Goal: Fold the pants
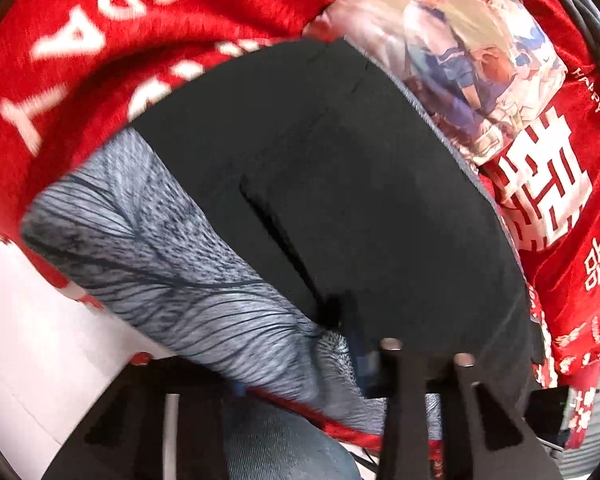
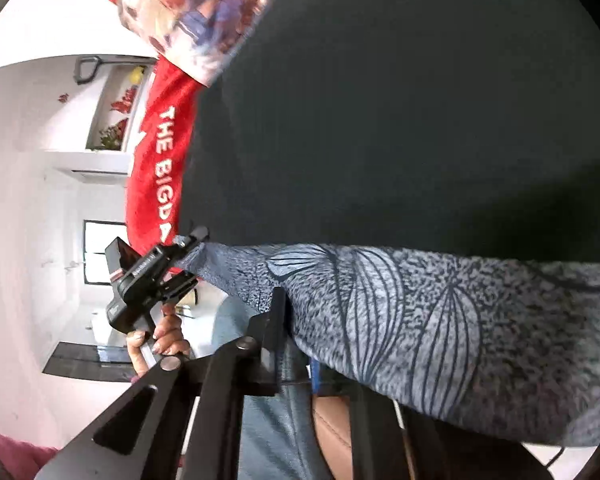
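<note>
My left tongs point(image 1: 426, 350) and right tongs point(image 2: 278, 300), both clamped on the pants point(image 1: 320, 168) over the red blanket point(image 1: 100, 40).

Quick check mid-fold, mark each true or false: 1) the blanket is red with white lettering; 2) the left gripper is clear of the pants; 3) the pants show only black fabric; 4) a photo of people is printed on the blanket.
1) True. The blanket is red and carries white lettering.
2) False. In the right wrist view the left gripper is pinched on a corner of the pants.
3) False. Beside the black fabric there is a grey-blue leaf-patterned section.
4) True. The photo print shows people, next to the black fabric.
</note>
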`<action>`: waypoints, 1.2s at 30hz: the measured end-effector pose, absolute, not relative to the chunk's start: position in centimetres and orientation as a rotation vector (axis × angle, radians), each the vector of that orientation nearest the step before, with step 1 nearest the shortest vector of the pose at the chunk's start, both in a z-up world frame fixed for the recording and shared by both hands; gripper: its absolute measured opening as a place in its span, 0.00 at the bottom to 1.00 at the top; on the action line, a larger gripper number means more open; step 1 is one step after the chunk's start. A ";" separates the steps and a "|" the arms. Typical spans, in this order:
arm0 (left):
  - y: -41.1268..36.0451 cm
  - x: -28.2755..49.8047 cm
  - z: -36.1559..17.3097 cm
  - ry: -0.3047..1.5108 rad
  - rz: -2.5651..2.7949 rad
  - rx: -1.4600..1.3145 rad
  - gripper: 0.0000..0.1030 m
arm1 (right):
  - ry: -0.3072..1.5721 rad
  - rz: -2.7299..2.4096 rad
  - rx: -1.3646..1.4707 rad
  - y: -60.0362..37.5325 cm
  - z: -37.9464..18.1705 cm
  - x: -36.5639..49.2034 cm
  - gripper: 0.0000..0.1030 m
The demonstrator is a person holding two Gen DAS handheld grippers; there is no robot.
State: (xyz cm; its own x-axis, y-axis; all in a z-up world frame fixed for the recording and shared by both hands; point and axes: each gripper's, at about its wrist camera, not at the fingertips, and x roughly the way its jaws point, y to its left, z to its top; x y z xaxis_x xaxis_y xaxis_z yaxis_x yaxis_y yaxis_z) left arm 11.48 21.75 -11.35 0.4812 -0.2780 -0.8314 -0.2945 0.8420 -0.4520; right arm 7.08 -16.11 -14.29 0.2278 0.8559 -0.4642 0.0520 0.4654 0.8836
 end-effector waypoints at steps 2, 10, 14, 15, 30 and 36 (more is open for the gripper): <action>21.8 11.7 -9.9 1.072 0.012 -0.607 0.33 | 1.172 0.696 0.855 -16.4 -11.7 7.4 0.08; 19.4 16.7 -3.6 0.979 -0.032 -0.488 0.33 | 0.995 0.712 0.740 -20.1 -3.8 12.8 0.08; 18.2 22.6 -2.3 0.958 -0.040 -0.442 0.33 | 0.955 0.666 0.721 -22.2 -2.3 18.2 0.08; 17.8 24.3 -2.2 0.956 -0.042 -0.437 0.33 | 0.965 0.650 0.738 -22.9 -2.4 21.0 0.08; 16.3 35.0 -6.7 1.090 -0.012 -0.428 0.48 | 1.125 0.552 0.728 -23.0 -10.4 33.7 0.08; 16.9 30.7 -2.1 0.989 0.019 -0.305 0.81 | 1.102 0.573 0.692 -23.0 -8.4 33.0 0.59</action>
State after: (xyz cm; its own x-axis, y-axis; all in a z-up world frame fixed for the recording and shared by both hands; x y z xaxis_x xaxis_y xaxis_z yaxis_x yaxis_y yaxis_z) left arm 30.70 16.90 -2.08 0.5531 -0.1221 -0.8241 -0.1537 0.9573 -0.2450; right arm 32.96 -22.98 -8.37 0.3502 0.7198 -0.5994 -0.0774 0.6599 0.7473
